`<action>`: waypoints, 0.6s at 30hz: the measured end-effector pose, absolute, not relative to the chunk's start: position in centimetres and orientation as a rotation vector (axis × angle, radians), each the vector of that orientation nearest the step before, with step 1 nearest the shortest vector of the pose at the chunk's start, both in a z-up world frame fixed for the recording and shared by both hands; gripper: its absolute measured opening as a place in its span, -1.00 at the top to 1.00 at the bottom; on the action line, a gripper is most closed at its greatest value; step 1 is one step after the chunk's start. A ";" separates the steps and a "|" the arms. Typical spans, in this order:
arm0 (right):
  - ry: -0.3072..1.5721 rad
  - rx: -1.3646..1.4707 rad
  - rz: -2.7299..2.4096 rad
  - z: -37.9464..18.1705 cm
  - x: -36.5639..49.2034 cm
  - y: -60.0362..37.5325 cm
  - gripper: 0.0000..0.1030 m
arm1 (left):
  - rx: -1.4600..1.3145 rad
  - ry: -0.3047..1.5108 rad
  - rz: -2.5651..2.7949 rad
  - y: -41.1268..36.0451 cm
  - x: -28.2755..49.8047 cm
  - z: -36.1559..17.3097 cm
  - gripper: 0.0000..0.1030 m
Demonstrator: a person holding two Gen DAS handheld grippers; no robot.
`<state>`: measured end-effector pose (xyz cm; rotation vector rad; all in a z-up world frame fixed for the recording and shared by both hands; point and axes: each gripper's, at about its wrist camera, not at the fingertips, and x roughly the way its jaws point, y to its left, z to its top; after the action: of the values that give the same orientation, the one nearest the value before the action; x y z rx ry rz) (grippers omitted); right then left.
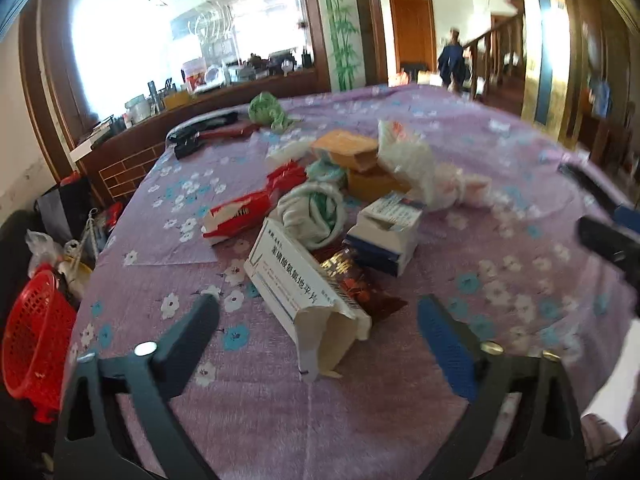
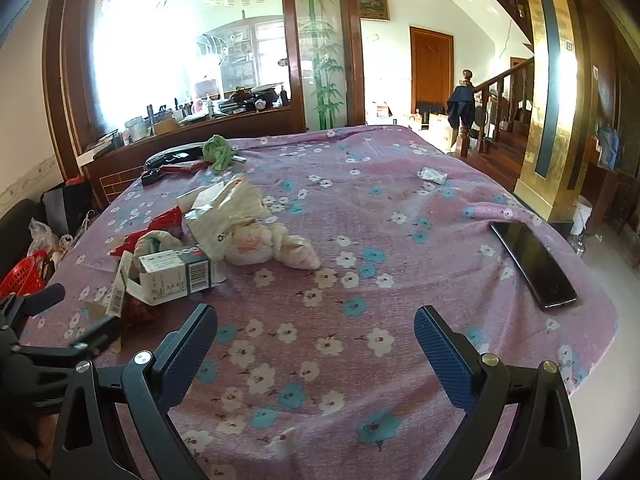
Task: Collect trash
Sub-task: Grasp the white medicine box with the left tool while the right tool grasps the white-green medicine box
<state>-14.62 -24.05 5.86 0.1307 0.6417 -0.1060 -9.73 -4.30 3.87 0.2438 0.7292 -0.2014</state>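
A heap of trash lies on the purple flowered tablecloth. Nearest in the left wrist view is a torn-open white medicine box, with a shiny brown wrapper, a blue-and-white box, a red wrapper, orange boxes and a white plastic bag behind it. My left gripper is open, its fingers on either side of the white box's open end with gaps on both sides. My right gripper is open over bare cloth to the right of the heap, with nothing between its fingers.
A red basket stands low beside the table's left edge. A black phone lies near the right edge and a small white packet farther back. A green crumpled bag and black tools lie at the far left.
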 end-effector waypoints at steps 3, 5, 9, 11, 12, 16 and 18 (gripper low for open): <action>0.650 0.144 -0.082 5.7 -14.2 -24.3 -0.95 | 0.249 0.770 -0.170 -3.5 -8.4 3.0 -0.39; 0.659 0.150 -0.053 5.6 -13.8 -24.3 -0.95 | 0.230 0.790 -0.153 -2.3 -7.8 2.8 -0.18; 0.688 0.173 0.031 5.7 -12.8 -23.8 -0.94 | 0.180 0.830 -0.148 -0.1 -7.0 2.7 0.27; 0.713 0.199 0.090 5.8 -12.0 -23.3 -0.91 | 0.150 0.832 -0.144 1.2 -6.7 2.7 0.27; 0.727 0.209 0.111 5.8 -11.7 -23.1 -0.91 | 0.145 0.831 -0.138 1.5 -6.6 2.7 0.27; 0.836 0.333 0.230 5.4 -8.9 -21.9 -0.67 | 0.092 0.837 -0.128 3.6 -5.9 3.0 0.27; 0.887 0.397 0.268 5.1 -7.4 -21.1 -0.59 | 0.075 0.841 -0.121 4.3 -5.6 3.0 0.22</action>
<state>-7.41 -21.15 5.11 0.3967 0.8871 0.2676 -5.58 4.31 3.03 0.0748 0.8406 -0.1212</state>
